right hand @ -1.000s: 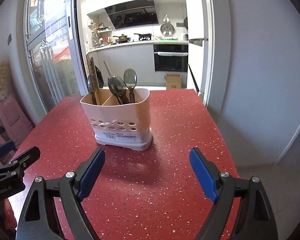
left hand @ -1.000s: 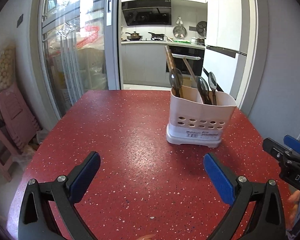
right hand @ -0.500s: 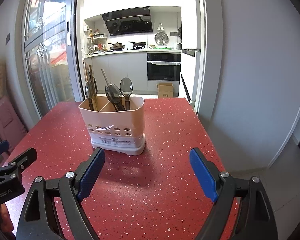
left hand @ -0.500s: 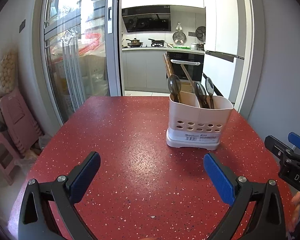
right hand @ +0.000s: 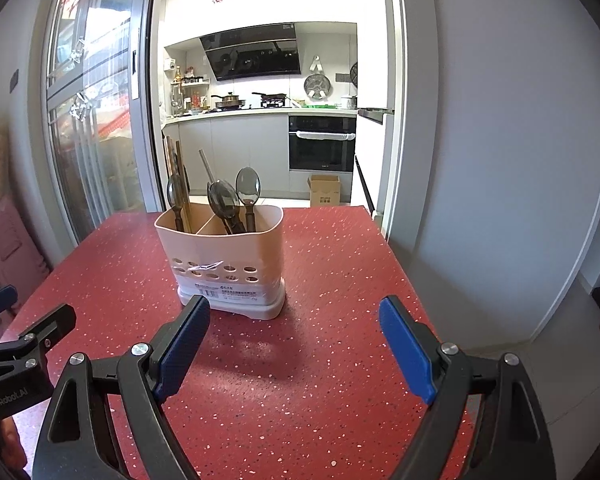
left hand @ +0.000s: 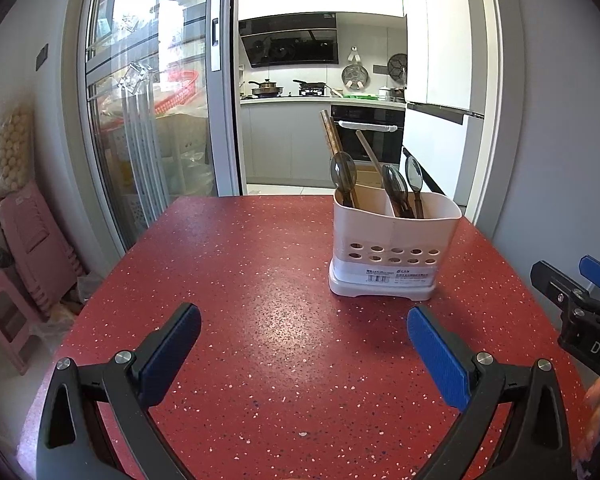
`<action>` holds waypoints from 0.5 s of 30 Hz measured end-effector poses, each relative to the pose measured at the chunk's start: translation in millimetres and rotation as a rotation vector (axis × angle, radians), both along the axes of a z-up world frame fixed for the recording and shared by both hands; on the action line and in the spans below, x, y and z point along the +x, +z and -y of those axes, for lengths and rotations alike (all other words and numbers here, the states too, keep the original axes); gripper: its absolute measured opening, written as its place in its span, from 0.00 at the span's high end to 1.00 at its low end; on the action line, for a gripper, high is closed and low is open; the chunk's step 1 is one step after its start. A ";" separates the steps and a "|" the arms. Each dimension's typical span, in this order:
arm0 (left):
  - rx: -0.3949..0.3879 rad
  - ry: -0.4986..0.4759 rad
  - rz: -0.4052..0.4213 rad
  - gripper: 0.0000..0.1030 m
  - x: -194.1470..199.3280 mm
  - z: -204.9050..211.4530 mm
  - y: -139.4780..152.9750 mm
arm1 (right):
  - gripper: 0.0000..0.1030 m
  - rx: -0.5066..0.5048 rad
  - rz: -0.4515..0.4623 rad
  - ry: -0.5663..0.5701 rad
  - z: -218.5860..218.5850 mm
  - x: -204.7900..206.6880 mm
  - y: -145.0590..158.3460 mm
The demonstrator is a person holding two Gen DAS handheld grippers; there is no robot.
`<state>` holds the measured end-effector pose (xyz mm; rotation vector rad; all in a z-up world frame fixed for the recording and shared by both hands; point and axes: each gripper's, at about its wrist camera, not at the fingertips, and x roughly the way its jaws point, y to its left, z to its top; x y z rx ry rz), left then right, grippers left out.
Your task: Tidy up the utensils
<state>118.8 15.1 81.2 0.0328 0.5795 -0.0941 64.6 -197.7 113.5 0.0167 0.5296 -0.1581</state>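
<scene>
A pale two-compartment utensil holder stands upright on the red speckled table; it also shows in the right wrist view. Its left compartment holds chopsticks and one spoon. Its right compartment holds two spoons and a chopstick. My left gripper is open and empty, low over the table, in front and left of the holder. My right gripper is open and empty, just in front of the holder.
The table's right edge drops to a grey floor beside a white wall. A glass sliding door and pink stools stand on the left. A kitchen lies behind the table.
Both grippers have tilted up and drawn slightly back from the holder, so more of the kitchen shows. Both stay open and empty. The holder has not moved.
</scene>
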 end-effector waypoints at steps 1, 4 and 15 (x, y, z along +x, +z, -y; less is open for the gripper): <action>-0.002 -0.002 -0.001 0.00 0.0 0.4 -0.2 | 0.14 0.001 0.001 0.000 0.3 0.3 0.0; -0.006 -0.009 -0.004 0.00 0.4 0.7 -0.5 | 0.14 -0.003 0.008 -0.001 0.5 -0.1 0.4; -0.017 -0.008 -0.004 0.00 0.8 -1.4 -0.8 | 0.14 -0.015 0.019 0.003 -1.6 -0.6 1.1</action>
